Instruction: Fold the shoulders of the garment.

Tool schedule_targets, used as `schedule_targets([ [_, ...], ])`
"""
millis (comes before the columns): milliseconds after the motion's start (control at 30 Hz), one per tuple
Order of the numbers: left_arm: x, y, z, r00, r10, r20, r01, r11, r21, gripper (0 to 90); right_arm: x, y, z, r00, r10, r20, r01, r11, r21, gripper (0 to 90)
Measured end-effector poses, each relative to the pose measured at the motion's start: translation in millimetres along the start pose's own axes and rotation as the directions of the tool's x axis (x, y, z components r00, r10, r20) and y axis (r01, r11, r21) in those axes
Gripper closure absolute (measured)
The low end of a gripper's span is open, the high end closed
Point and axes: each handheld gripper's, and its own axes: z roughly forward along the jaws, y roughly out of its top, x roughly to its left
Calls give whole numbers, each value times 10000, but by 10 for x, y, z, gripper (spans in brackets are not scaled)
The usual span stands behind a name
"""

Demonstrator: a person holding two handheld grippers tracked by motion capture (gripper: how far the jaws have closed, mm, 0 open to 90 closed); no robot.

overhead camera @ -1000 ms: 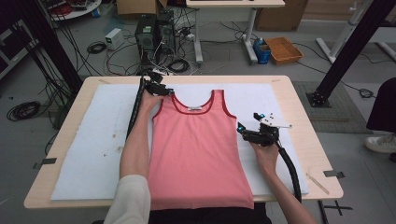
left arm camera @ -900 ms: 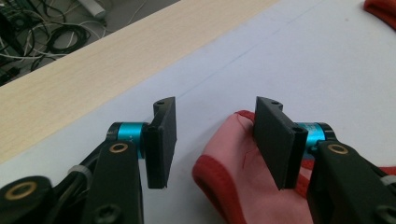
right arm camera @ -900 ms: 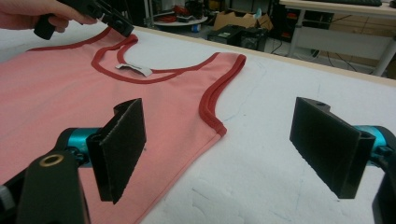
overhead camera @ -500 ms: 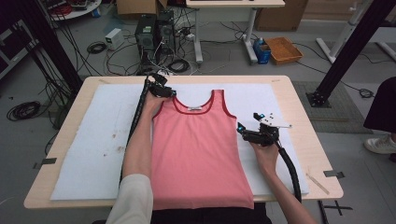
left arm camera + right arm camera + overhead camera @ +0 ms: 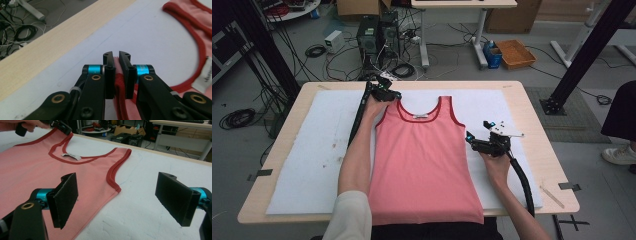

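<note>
High view: left gripper, far left, jaws nearly closed on the red-trimmed strap of the pink tank top; top flat at table centre; right gripper, jaws wide apart, empty, beside the top's right edge.

Light even, soft, overhead; shadows faint. High view dim toward the floor and corners, sharp at centre. White foam-covered wooden surface bright, no glare. Salmon-pink red-trimmed sleeveless top evenly lit. Left gripper view: near black claw slightly soft, background cables blurred. Right gripper view: distant room blurred.
</note>
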Motion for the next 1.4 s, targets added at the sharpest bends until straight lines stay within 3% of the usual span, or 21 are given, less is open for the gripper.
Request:
schedule_targets([
  [133, -138, 114, -174, 9989, 346, 322, -346, 9994, -4, 833, 4, 1, 0, 10000, -11, -4, 11, 10000, 23, 181],
  [200, -231, 137, -281, 9973, 680, 285, -667, 9969, -428, 833, 5, 1, 0, 10000, -14, 1, 14, 10000, 23, 181],
  [267, -312, 119, -380, 9961, 648, 593, -601, 9952, -778, 833, 6, 1, -1, 10000, -9, -1, 9, 10000, 29, 181],
  [300, -353, 103, -413, 9958, 551, 737, -504, 9966, -653, 832, 6, 1, -1, 10000, -17, 4, 17, 10000, 31, 181],
  [367, -454, 24, -482, 9945, 800, 680, -753, 9948, -689, 832, 10, 0, 0, 10000, -25, 23, 25, 10000, 11, 181],
  [500, -628, -169, -589, 9896, 855, 1158, -783, 9948, -654, 832, 12, 1, 0, 10000, -27, 44, 27, 10000, 41, 181],
  [767, -1017, -502, -706, 9769, 1352, 1655, -1243, 9894, -750, 830, 12, 2, 4, 10000, -79, 44, 79, 10000, 24, 181],
  [967, -1233, -710, -739, 9656, 1419, 2177, -1237, 9878, -950, 830, 13, 2, 4, 10000, -79, 58, 79, 10000, 29, 181],
  [1067, -1323, -815, -739, 9579, 1471, 2467, -1310, 9881, -803, 830, 13, 2, 4, 10000, -85, 50, 85, 10000, 31, 181],
  [1200, -1361, -954, -739, 9543, 1101, 2779, -968, 9934, -614, 829, 13, 2, 4, 10000, -72, 61, 72, 10000, 34, 181],
  [1400, -1401, -1045, -763, 9494, 939, 2998, -812, 9952, -546, 828, 13, 2, 4, 10000, -72, 68, 72, 10000, 36, 181],
])
